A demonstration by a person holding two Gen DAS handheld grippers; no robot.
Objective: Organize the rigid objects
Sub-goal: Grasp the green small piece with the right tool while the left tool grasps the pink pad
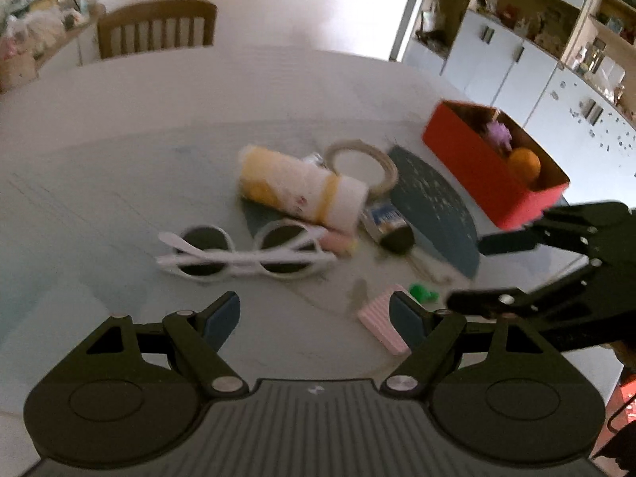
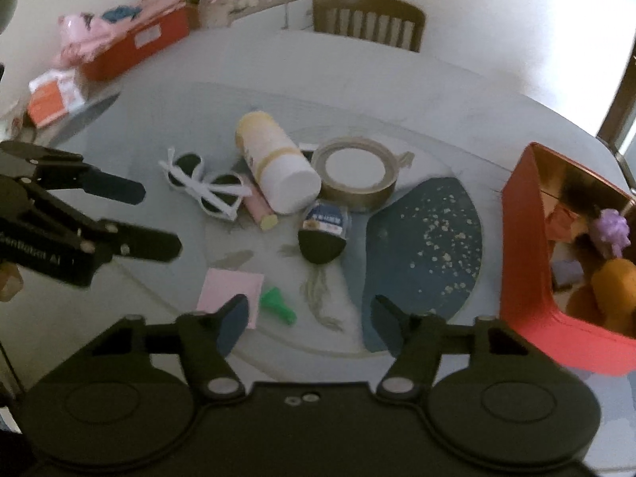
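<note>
Over the bench (image 1: 119, 127), left wrist view: left tongs (image 1: 314, 314) spread apart, holding nothing; sunglasses (image 1: 242, 254), bottle (image 1: 302, 190), tape roll (image 1: 363, 165) lie loose. Right wrist view: right tongs (image 2: 308, 318) apart too (empty); red box (image 2: 524, 246) holds a few toys, so most remains.

Pale round table (image 2: 497, 119) looks smooth, slightly glossy. White plastic-framed sunglasses (image 2: 206, 190) have dark shiny lenses. Tan tape roll (image 2: 353, 189) reads papery, matt. Red rectangular cardboard box (image 2: 524, 278) is matt outside, with a glossy gold-toned lining. Yellow-and-white cylindrical bottle (image 2: 274, 163) is smooth plastic. Brown slatted chair (image 2: 367, 20) is wood. Pink ribbed block (image 1: 383, 320) is matt.
</note>
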